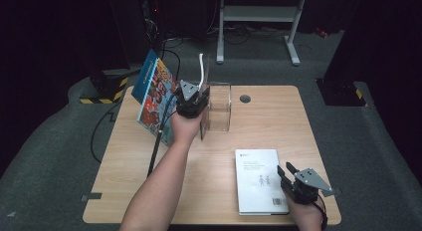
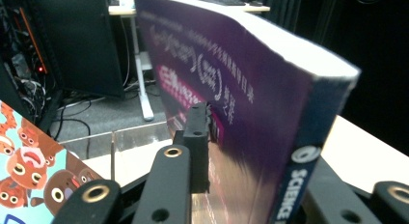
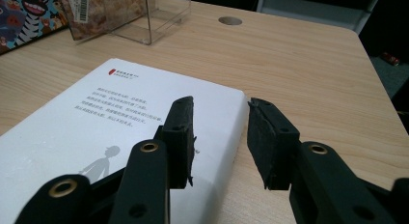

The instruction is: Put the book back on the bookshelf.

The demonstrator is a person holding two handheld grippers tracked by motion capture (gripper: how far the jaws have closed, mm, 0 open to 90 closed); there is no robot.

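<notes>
Books are being stood up at the desk's (image 1: 259, 121) far left, where the left gripper (image 1: 195, 99) holds a purple book (image 2: 226, 89) upright at the clear acrylic holder (image 1: 221, 106). In the left gripper view the book stands between the jaws: the left pad lies against its cover, but the far jaw is hidden behind the spine, so whether the pads press I cannot tell. A colourful picture book (image 1: 157, 94) leans just beside it, at the far left edge. That view gives the book's cover and spine lettering close up; the high view shows it edge-on against the holder's near wall.

Toward the near right corner a white book (image 1: 261, 180) lies flat, its long axis running from the near edge toward the far one. The right gripper (image 1: 284, 170) hovers at its right edge, much nearer than the left. In the right gripper view (image 3: 219, 137) the jaws are spread with nothing between them, one pad above the cover, the other above bare wood, so the book's right edge lies straight below the gap. My judgement: that straddle is what the next grasp depends on.
</notes>
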